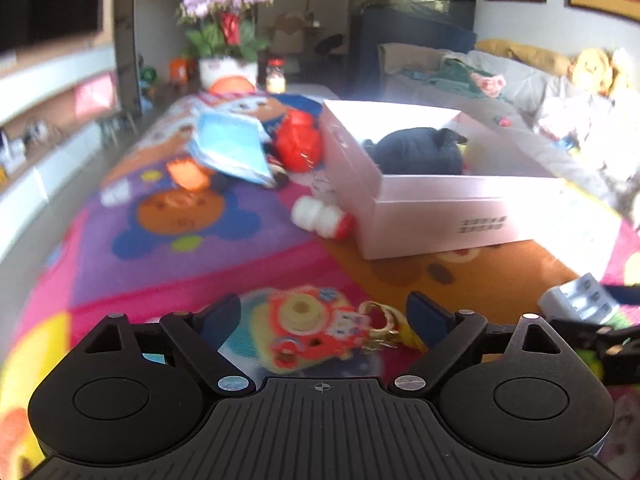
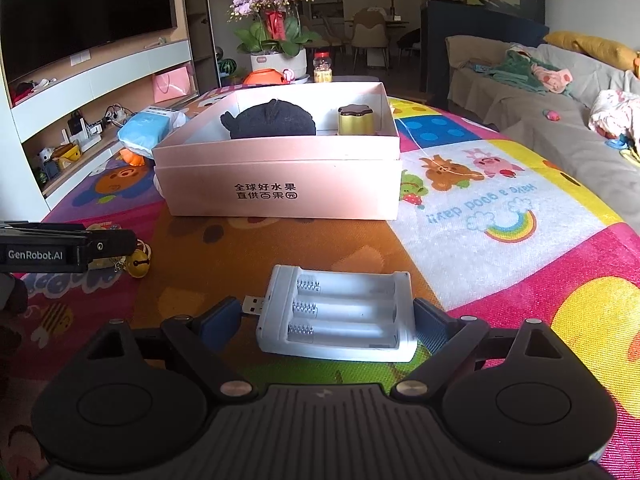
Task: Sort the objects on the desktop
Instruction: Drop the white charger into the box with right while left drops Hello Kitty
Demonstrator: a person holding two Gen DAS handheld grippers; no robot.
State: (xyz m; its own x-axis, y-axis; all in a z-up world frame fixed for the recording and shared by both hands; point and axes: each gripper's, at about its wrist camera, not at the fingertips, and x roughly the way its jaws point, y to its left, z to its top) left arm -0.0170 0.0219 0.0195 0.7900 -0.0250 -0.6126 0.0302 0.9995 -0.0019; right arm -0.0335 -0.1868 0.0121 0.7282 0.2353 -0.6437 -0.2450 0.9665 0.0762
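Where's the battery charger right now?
In the right wrist view, the battery charger lies on the mat between the right claw's open fingers, in front of the pink box.

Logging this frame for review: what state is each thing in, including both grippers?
left gripper: open, toy camera keychain between its fingers
right gripper: open, straddling the charger
toy camera keychain: lying on the mat
battery charger: empty slots, flat on the mat
pink box: open, no lid
black plush: inside the box
gold tin: upright, inside the box
white bottle: on its side
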